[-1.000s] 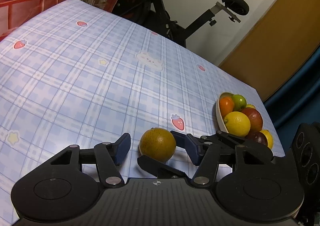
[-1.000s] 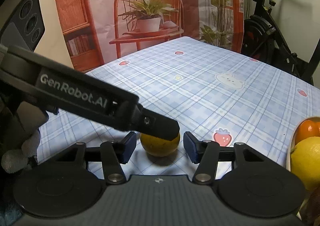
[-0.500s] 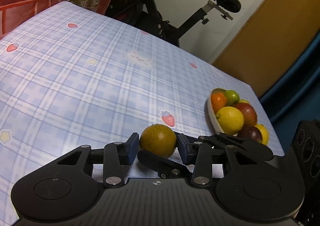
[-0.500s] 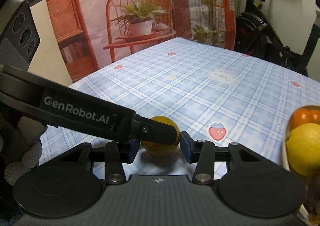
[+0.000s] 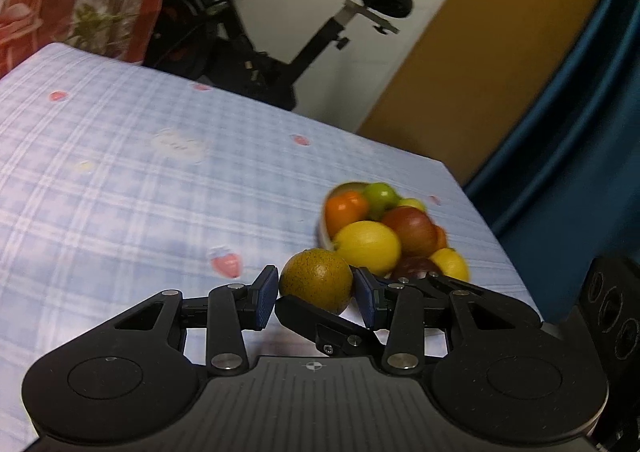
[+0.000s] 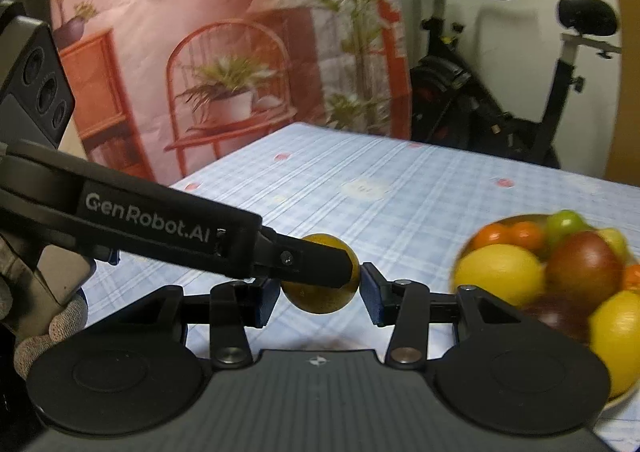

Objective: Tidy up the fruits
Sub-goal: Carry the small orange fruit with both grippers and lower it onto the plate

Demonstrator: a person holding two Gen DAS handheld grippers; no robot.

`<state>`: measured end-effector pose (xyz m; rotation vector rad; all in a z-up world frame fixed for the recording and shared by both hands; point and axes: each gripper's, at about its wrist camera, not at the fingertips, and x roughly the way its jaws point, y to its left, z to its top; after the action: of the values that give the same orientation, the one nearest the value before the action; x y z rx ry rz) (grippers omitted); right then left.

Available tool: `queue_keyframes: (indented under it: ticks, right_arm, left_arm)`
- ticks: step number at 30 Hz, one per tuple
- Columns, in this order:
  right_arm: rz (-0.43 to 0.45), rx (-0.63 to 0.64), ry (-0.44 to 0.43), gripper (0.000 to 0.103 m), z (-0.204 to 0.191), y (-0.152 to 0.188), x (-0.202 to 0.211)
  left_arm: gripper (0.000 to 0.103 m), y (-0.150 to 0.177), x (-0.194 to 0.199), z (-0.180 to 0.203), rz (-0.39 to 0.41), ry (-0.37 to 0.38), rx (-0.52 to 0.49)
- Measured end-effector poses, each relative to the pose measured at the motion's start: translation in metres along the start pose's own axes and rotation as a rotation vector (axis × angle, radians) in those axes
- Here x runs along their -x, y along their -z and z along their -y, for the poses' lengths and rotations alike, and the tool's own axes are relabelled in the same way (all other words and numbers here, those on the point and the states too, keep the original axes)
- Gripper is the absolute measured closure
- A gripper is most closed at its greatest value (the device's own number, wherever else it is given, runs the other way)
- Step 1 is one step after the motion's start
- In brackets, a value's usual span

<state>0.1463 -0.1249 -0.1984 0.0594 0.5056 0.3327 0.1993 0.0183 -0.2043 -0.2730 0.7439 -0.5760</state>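
A round yellow-green orange (image 5: 316, 286) sits between the blue pads of both grippers, lifted off the blue checked tablecloth (image 5: 140, 179). My left gripper (image 5: 316, 294) is shut on it. My right gripper (image 6: 320, 294) is shut on the same orange (image 6: 320, 298) from the other side; the left gripper's finger (image 6: 304, 258) crosses in front of it. A white bowl (image 5: 323, 236) full of fruit, with a lemon (image 5: 368, 248), an apple and oranges, stands just to the right. The bowl (image 6: 618, 398) also fills the right of the right wrist view.
An exercise bike (image 5: 280, 51) stands behind the table's far edge. A printed backdrop (image 6: 224, 63) hangs at the far left. The table's right edge (image 5: 492, 232) lies just past the bowl, with a blue curtain beyond.
Both grippers closed on the orange, lifted it off the cloth and carried it to the right, toward the fruit bowl, which now appears nearer.
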Motion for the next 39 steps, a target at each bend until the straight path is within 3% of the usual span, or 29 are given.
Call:
queue_keyframes:
  ticks: [17,26,39]
  right_arm:
    - [0.125,-0.162,0.169,0.057,0.068,-0.007,0.052]
    - [0.107,-0.221,0.229,0.057,0.097,-0.004,0.051]
    - [0.08,-0.194,0.246,0.057,0.098,-0.003,0.042]
  left_arm:
    - [0.059,-0.028,-0.053,0.072,-0.048,0.07,-0.249]
    - [0.058,-0.033,-0.091,0.084,-0.111,0.084,-0.274]
    - [0.058,-0.032,-0.096,0.087,-0.118,0.065,-0.279]
